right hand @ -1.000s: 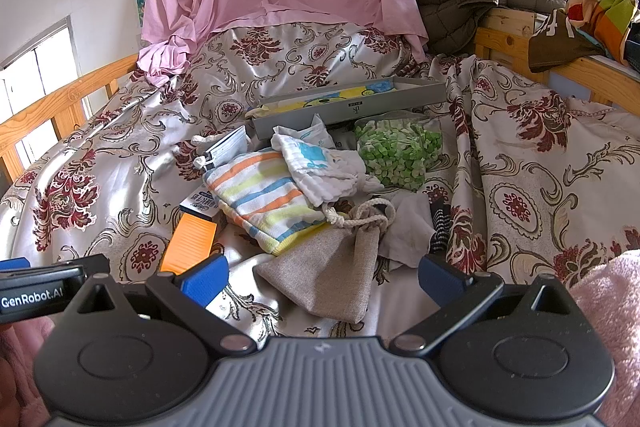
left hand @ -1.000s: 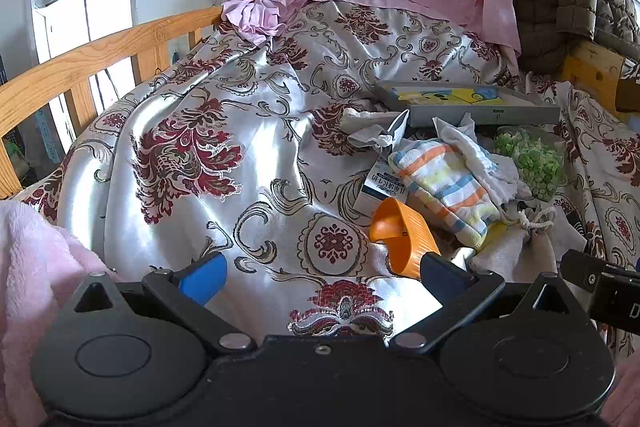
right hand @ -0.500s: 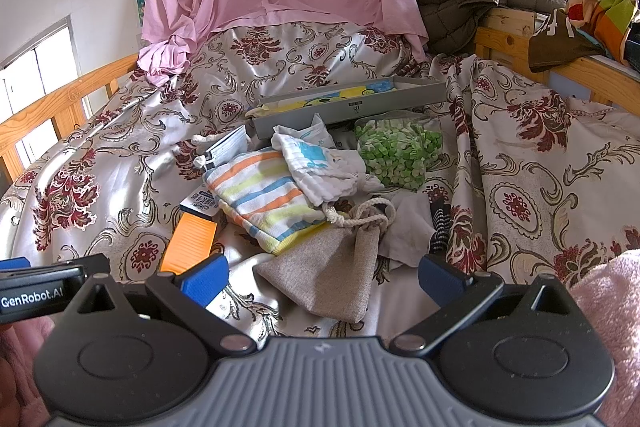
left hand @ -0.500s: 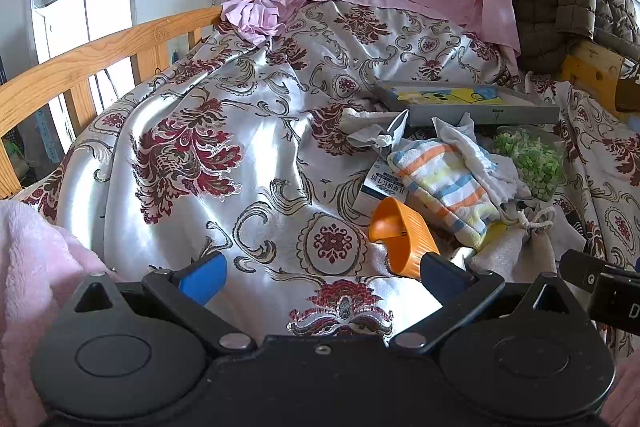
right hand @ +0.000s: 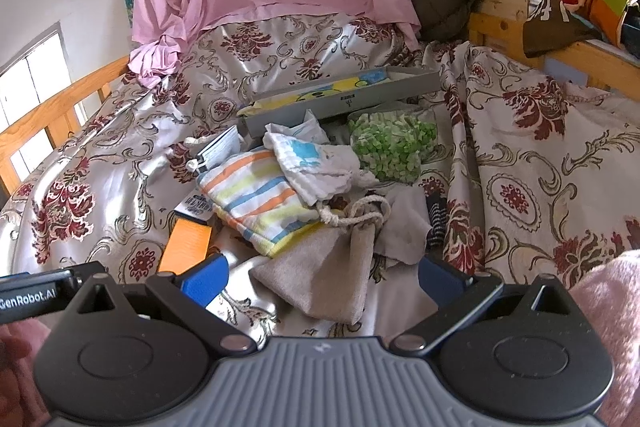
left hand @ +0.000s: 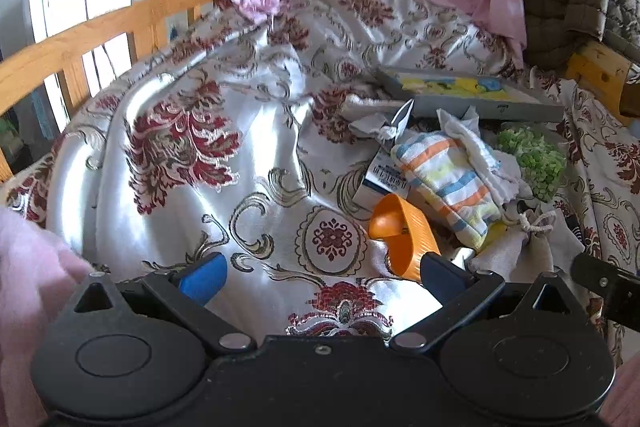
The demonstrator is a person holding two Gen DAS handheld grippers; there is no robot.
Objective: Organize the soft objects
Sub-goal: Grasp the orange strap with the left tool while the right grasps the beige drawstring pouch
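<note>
Blue-padded and spread wide, the left gripper (left hand: 320, 275) holds nothing and hovers over the floral satin bedspread (left hand: 168, 163), its right finger close by the orange plastic scoop (left hand: 400, 235). Spread equally wide and empty, the right gripper (right hand: 322, 277) frames the beige drawstring pouch (right hand: 328, 267). Behind the pouch, a striped terry cloth (right hand: 256, 199) lies crumpled under a white printed cloth (right hand: 316, 163), beside a clear bag of green pieces (right hand: 390, 145) and a flat grey box (right hand: 340, 97).
</note>
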